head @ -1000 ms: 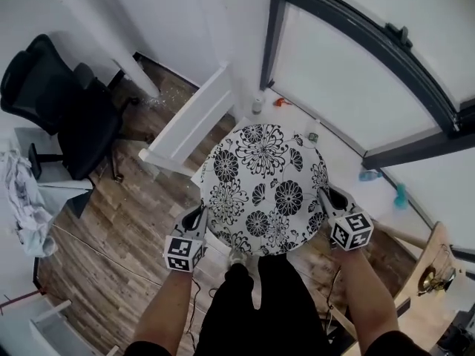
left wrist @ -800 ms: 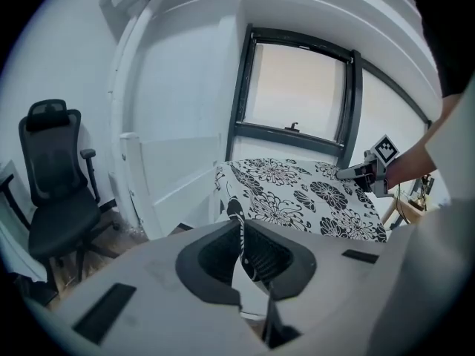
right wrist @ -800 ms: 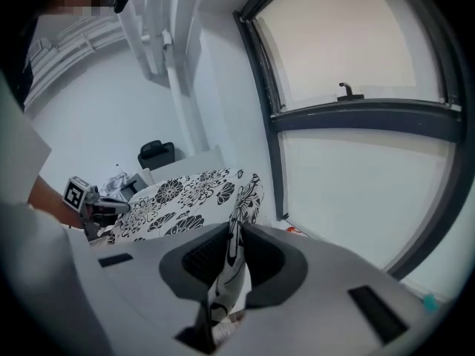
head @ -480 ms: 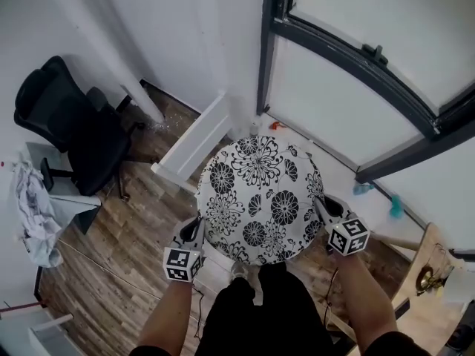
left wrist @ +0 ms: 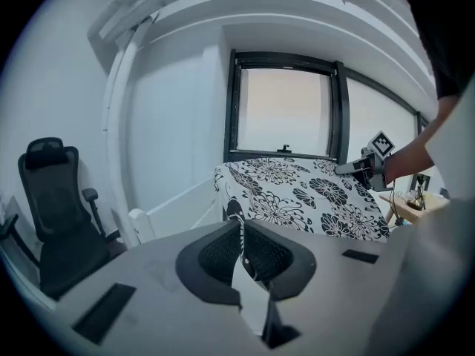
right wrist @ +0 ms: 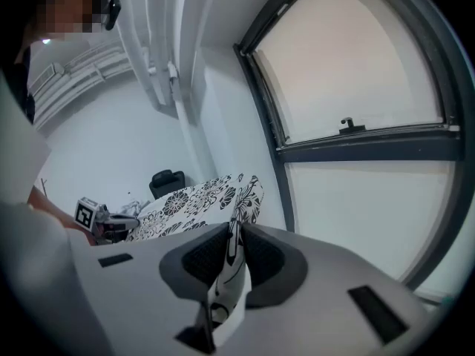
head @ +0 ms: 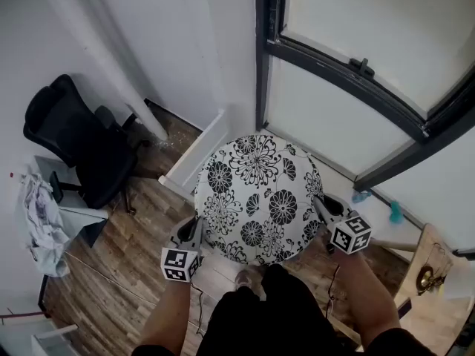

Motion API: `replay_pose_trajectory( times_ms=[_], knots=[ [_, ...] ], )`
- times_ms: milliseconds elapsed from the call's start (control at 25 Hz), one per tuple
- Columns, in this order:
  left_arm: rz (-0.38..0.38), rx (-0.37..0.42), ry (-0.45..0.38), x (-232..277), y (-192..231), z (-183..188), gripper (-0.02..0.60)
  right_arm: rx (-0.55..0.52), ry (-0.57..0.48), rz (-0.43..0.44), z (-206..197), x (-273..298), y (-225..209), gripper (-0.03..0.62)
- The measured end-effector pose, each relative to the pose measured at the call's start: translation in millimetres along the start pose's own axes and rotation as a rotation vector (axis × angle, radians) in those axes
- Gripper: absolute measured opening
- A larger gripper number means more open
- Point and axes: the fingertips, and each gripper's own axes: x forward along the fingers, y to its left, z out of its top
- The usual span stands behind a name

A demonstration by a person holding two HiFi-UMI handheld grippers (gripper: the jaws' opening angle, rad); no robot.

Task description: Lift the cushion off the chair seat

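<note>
Pinching opposite rims of the floral cushion (head: 256, 199), held level mid-frame above the floor, the left gripper (head: 196, 226) and right gripper (head: 318, 202) each clamped only thin edge fabric, which might slip and drop it, with the window frame (head: 334, 58) close beyond and the office chair (head: 74, 147) left.

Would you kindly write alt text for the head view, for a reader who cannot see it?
Seen from above, a person holds a round black-and-white floral cushion flat, the left hand-held gripper and the right hand-held gripper shut on its opposite edges. A black office chair stands at left on the wooden floor.
</note>
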Motion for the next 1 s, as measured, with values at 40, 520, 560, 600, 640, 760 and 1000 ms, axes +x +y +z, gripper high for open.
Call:
replay_pose_trajectory(
  times_ms=[40, 520, 560, 600, 640, 760, 1000],
  knots=[
    [0.003, 0.0, -0.008, -2.8, -0.7, 3.7, 0.018, 0.024, -0.016, 0.005, 4.0, -2.8, 1.4, 0.057],
    [0.014, 0.019, -0.106, -20.3, -5.8, 26.3, 0.018, 0.052, -0.111, 0.045, 10.0, -10.9, 4.7, 0.057],
    [0.015, 0.028, -0.112, -17.7, -5.4, 21.7, 0.018, 0.051, -0.119, 0.051, 2.0, -7.2, 1.6, 0.057],
    [0.016, 0.035, -0.118, -15.0, -5.3, 18.0, 0.018, 0.051, -0.127, 0.058, -4.5, -3.8, -1.5, 0.057],
    [0.018, 0.042, -0.122, -12.2, -5.1, 14.9, 0.018, 0.055, -0.137, 0.067, -9.8, -0.4, -4.5, 0.057],
    [0.026, 0.055, -0.135, -4.2, -3.6, 5.1, 0.018, 0.096, -0.169, 0.107, -22.8, 10.2, -11.8, 0.057],
    [0.042, 0.076, -0.166, 2.9, -1.1, -10.0, 0.018, 0.148, -0.238, 0.19, -34.5, 16.7, -13.5, 0.057]
  ],
)
